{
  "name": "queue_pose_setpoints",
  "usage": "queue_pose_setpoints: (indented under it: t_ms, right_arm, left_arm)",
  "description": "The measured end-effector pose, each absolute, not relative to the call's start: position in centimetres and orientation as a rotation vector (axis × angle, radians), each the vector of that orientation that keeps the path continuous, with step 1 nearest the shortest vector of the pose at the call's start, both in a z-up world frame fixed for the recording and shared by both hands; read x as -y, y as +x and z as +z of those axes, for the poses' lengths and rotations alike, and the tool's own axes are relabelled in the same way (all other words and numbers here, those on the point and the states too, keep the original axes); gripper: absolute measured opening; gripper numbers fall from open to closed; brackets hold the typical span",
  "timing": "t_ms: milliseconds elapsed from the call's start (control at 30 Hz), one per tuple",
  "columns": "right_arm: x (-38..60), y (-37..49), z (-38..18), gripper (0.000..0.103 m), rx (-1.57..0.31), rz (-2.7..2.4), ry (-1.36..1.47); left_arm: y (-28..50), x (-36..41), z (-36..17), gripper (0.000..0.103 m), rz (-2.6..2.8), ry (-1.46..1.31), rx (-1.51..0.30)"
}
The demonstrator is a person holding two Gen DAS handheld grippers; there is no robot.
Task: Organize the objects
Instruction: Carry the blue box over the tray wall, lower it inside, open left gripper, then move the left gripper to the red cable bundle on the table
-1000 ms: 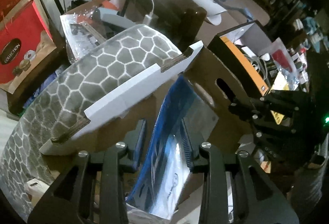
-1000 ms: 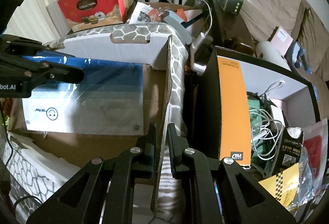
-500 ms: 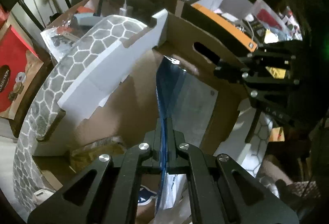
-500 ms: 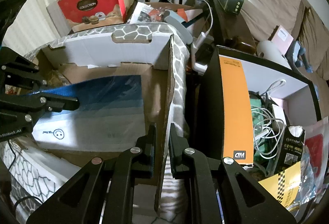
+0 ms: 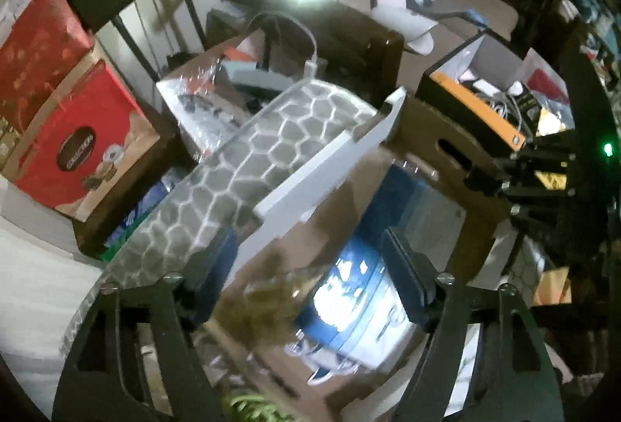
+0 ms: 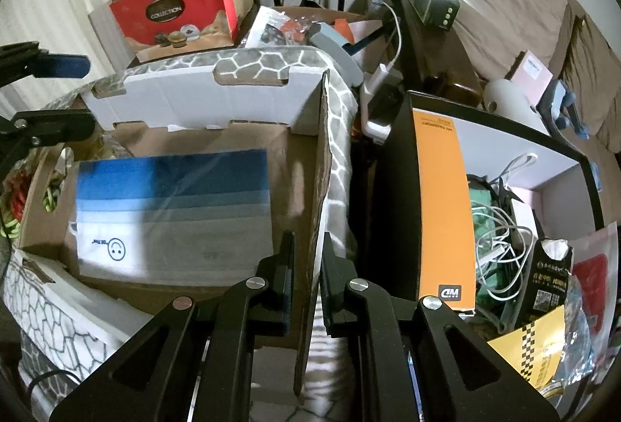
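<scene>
— Where did the flat blue-and-white plastic-wrapped packet (image 6: 170, 212) lie?
— Inside the open brown cardboard box with the honeycomb-patterned outside (image 6: 194, 104), on its floor, near the right wall.
— And beside that box?
— To its right stood the black box with an orange flap (image 6: 442, 197), holding tangled white cables (image 6: 500, 228). Behind sat the red gift box (image 6: 178, 11).

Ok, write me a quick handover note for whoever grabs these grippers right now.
Left gripper: jaws have just been opening, nothing between them; it is above the cardboard box.
Right gripper: shut on the box's right side wall, steadying it.
Done: blue and white packet lies flat inside the box.
Left: the black and orange box beside it holds tangled cables and other packets, unsorted.
</scene>
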State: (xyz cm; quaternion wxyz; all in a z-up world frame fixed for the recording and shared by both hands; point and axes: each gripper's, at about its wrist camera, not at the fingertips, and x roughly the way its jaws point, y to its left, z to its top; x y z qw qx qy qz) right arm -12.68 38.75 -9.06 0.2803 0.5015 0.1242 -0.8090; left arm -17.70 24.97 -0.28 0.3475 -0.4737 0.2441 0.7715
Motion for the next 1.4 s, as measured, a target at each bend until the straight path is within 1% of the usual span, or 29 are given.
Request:
queue_pose_setpoints:
  t_ms: [33,67,267,333,433,567,633,700,800,933,1200,1267,1400]
  right_arm:
    - [-38.7,-12.7,-9.1,0.011,-0.332,-2.168,1.345]
    - [-38.7,-12.7,-9.1,0.011,-0.329,-2.166,1.346]
    - [-38.9,-12.6,-9.0,0.011,-0.325,-2.159,1.348]
    - [-39.0,-12.6,-9.0,0.011,-0.326,-2.160,1.348]
    - [-39.1,-12.6,-9.0,0.011,-0.327,-2.161,1.345]
    - [-39.2,-12.6,-9.0,0.011,-0.325,-2.159,1.346]
    - [-39.2,-12.6,-9.0,0.011,-0.327,-2.158,1.346]
    - [-39.2,-12.6,-9.1,0.011,-0.333,-2.157,1.352]
    - [-39.1,-12.6,-9.2,0.011,-0.336,-2.152,1.355]
    - [-39.1,-12.4,-9.3,0.012,-0.347,-2.157,1.346]
    - [-39.1,-12.4,-9.3,0.012,-0.350,-2.155,1.346]
    - [-39.1,-12.4,-9.3,0.013,-0.349,-2.156,1.346]
    - [-39.0,-12.3,-9.4,0.013,-0.351,-2.156,1.346]
  left_arm:
    - [-17.8,-24.6,-0.5,0.058,1.992,-1.241,-0.656]
    - [-17.7,-24.3,-0.8,0.055,1.989,-1.242,-0.687]
    - [-15.6,-24.0,-2.3,0.057,1.894,-1.150,-0.916]
    - [-15.3,-24.0,-2.7,0.062,1.876,-1.137,-0.958]
    - [-15.5,-23.8,-3.0,0.062,1.880,-1.151,-0.971]
    - [-16.1,-22.9,-2.2,0.064,1.946,-1.180,-0.854]
    - [-16.7,-21.7,-1.4,0.073,2.010,-1.209,-0.743]
    - [-17.3,-19.8,-0.5,0.076,2.078,-1.240,-0.616]
    - [-17.7,-16.9,0.5,0.081,2.146,-1.281,-0.477]
    - [-17.7,-12.0,1.3,0.081,2.203,-1.345,-0.318]
    - [-15.8,-5.2,1.2,0.081,2.286,-1.390,-0.231]
    - [-15.2,-4.6,0.9,0.081,2.277,-1.389,-0.235]
    - [-13.7,-4.8,0.0,0.081,2.243,-1.362,-0.309]
